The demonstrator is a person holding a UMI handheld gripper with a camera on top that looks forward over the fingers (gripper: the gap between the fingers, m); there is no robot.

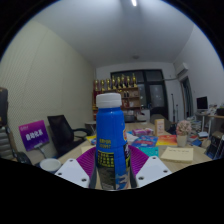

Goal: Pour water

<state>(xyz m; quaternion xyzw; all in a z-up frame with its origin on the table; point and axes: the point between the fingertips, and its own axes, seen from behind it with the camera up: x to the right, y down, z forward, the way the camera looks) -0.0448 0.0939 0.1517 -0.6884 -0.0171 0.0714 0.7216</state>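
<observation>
Hand-held gripper (111, 172) is closed on the blue bottle (110, 140), both fingers pressing its lower body; I hold it upright at lower centre of the frame, white cap on. No receiving vessel is identifiable on the surface (170, 155). I judge: uncap, locate target, tilt slowly

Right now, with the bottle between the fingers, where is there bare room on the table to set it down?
The gripper is shut on the blue bottle. The table looks bare left of the bottle, out to the white bowl. Right of it is crowded: coloured mats, a yellow pad and clutter beyond.
</observation>
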